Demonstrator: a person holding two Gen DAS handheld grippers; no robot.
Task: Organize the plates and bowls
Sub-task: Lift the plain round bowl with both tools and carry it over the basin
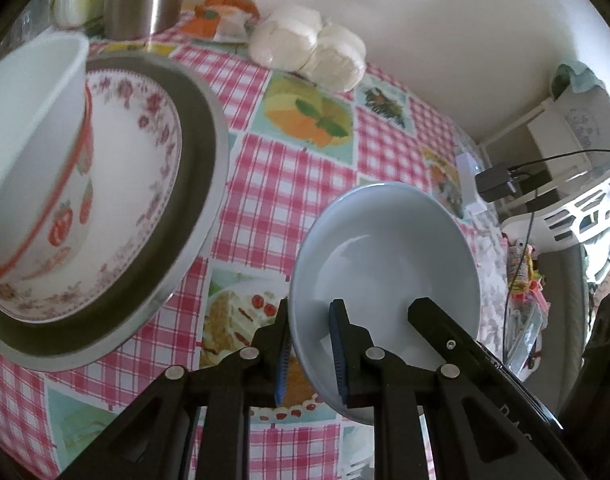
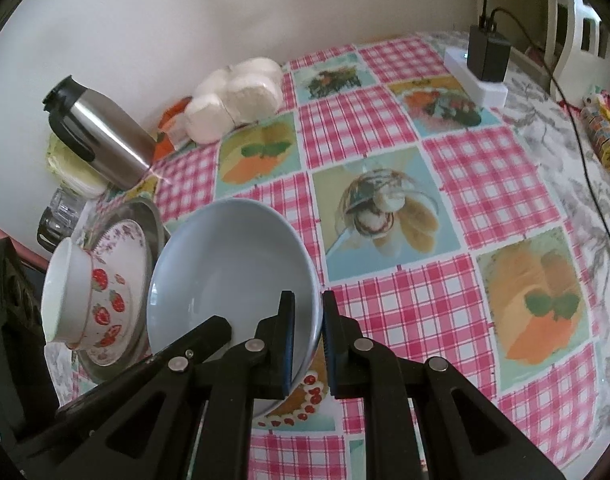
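pale blue bowl (image 1: 385,264) rim pinched between both grippers' fingers (image 2: 289,336), opposite sides.

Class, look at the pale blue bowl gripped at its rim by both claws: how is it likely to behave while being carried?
The pale blue bowl looks glazed and glossy, so it may slip between the pads. It seems stiff ceramic, probably fragile if dropped. The left claw and right claw pinch opposite rim edges, so it will likely stay level, though uneven motion might tilt it.

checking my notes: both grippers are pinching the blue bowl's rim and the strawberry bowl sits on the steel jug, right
Not quite. Both grippers, left and right, do pinch the blue bowl at its rim, but the strawberry bowl sits on the floral plate, as the right wrist view shows.
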